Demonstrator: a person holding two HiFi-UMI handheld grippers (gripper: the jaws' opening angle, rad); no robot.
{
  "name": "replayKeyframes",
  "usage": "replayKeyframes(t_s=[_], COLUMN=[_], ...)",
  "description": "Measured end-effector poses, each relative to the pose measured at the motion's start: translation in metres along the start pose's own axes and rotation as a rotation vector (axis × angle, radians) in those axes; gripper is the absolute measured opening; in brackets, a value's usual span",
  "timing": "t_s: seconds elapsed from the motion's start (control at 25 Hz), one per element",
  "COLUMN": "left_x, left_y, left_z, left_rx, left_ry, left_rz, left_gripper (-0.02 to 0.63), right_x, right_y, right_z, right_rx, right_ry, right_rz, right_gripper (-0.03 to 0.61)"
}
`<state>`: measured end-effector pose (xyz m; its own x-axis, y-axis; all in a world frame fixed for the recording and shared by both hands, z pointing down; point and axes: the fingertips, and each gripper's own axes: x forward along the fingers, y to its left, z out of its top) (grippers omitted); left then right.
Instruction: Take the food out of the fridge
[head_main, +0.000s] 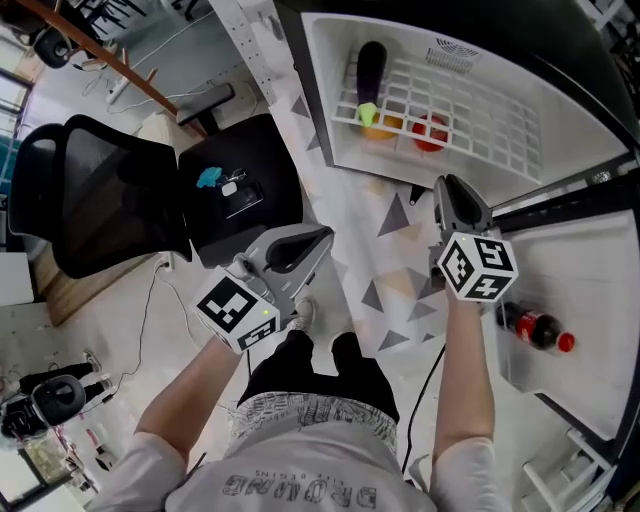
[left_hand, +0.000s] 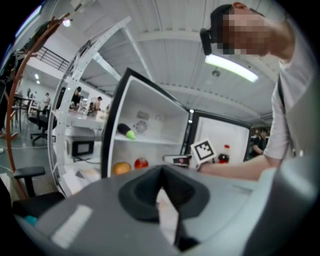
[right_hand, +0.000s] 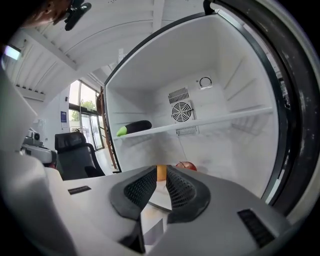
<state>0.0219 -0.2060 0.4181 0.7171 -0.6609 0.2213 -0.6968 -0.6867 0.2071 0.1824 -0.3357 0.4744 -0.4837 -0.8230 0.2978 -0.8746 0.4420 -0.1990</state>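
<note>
The fridge (head_main: 560, 110) stands open. A dark eggplant (head_main: 371, 68) with a green end lies on its white wire shelf. An orange (head_main: 385, 127) and a red apple (head_main: 430, 132) sit below it. My right gripper (head_main: 455, 200) points into the opening from just in front. Its jaws show a narrow gap with nothing between them, and in the right gripper view (right_hand: 161, 169) the orange (right_hand: 161, 175) shows through that gap, with the apple (right_hand: 187, 166) to its right and the eggplant (right_hand: 134, 127) on the shelf above. My left gripper (head_main: 318, 238) hangs back at the left, shut and empty (left_hand: 161, 172).
The fridge door (head_main: 590, 290) swings out at the right and carries a cola bottle (head_main: 535, 328). A black office chair (head_main: 90, 190) and a black stool (head_main: 240, 190) with small items stand at the left. A white metal rack (left_hand: 75, 100) holds a microwave (left_hand: 82, 147).
</note>
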Motion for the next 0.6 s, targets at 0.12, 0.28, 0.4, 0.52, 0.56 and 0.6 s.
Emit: replayKeyframes(t_s=[0.12, 0.28, 0.4, 0.52, 0.56, 0.6], left_x=[0.001, 0.0, 0.0, 0.001, 0.002, 0.002], left_y=[0.0, 0.001, 0.003, 0.007, 0.008, 0.01], left_z=[-0.004, -0.009, -0.014, -0.021, -0.022, -0.023], left_rx=[-0.006, -0.015, -0.023, -0.033, -0.035, -0.037], left_ry=[-0.004, -0.01, -0.01, -0.004, -0.003, -0.005], left_rz=[0.001, 0.003, 0.005, 0.009, 0.012, 0.015], left_gripper=[0.006, 0.006, 0.006, 0.006, 0.006, 0.006], right_x=[0.01, 0.023, 0.034, 0.045, 0.049, 0.054], right_y=[-0.003, -0.006, -0.01, -0.015, -0.017, -0.019], right_z=[-0.002, -0.005, -0.007, -0.008, -0.009, -0.01], right_rx=[-0.017, -0.044, -0.058, -0.061, -0.062, -0.062], right_ry=[0.005, 0.016, 0.023, 0.026, 0.027, 0.028], right_rz=[-0.007, -0.017, -0.022, -0.025, -0.027, -0.029], right_gripper=[0.04, 0.056, 0.078, 0.101, 0.109, 0.118])
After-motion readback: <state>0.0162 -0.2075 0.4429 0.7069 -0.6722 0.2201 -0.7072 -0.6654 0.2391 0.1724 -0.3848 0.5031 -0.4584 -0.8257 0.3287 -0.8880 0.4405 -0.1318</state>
